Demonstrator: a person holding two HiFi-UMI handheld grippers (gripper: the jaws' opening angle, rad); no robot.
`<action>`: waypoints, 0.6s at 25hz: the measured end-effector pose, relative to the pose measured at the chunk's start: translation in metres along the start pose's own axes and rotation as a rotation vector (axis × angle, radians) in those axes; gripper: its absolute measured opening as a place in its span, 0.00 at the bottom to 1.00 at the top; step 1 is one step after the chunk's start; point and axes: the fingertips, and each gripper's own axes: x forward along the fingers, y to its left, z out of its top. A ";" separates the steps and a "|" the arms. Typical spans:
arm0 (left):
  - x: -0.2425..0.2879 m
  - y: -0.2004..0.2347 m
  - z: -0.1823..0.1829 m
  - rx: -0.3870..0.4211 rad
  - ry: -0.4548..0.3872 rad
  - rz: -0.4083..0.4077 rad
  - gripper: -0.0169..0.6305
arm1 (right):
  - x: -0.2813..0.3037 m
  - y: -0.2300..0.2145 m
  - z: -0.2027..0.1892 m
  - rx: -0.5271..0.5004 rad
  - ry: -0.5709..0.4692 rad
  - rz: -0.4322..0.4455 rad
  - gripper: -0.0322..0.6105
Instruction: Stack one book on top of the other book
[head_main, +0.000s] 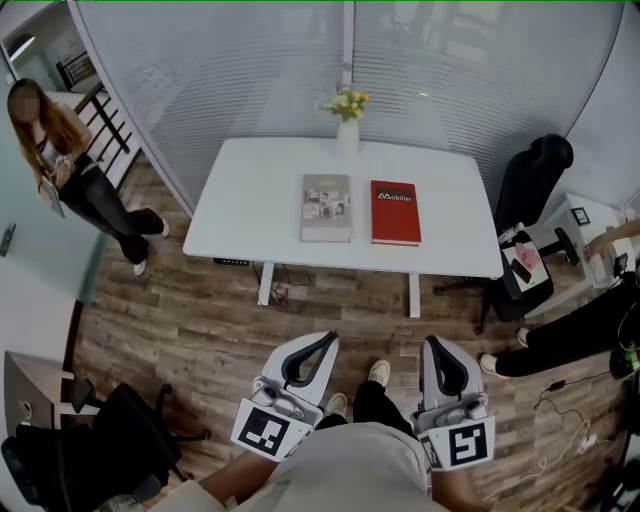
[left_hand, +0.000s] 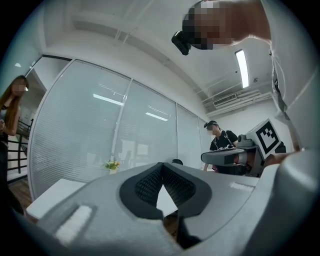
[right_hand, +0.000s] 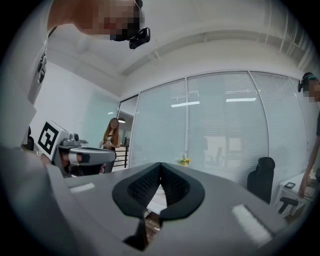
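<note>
Left hand-held gripper closed, white table, floorboards

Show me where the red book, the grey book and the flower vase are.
red book (head_main: 395, 212), head view, middle of its cover.
grey book (head_main: 326, 208), head view, middle of its cover.
flower vase (head_main: 347, 140), head view, its white body.

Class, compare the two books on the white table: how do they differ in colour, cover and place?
Colour: the grey book is pale, the red book bright. Cover: the grey book shows small pictures; the red book bears white lettering. Place: in the head view the grey book lies left of the red book. Both lie flat on the table, side by side, unstacked.
</note>
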 end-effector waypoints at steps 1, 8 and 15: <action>0.002 0.003 0.000 -0.001 0.000 0.001 0.03 | 0.003 -0.001 -0.001 0.005 0.001 -0.003 0.05; 0.021 0.014 -0.008 -0.011 -0.001 0.008 0.03 | 0.023 -0.013 -0.007 -0.001 0.002 0.000 0.05; 0.060 0.025 -0.013 -0.015 0.002 0.011 0.03 | 0.050 -0.045 -0.012 0.006 0.002 0.002 0.05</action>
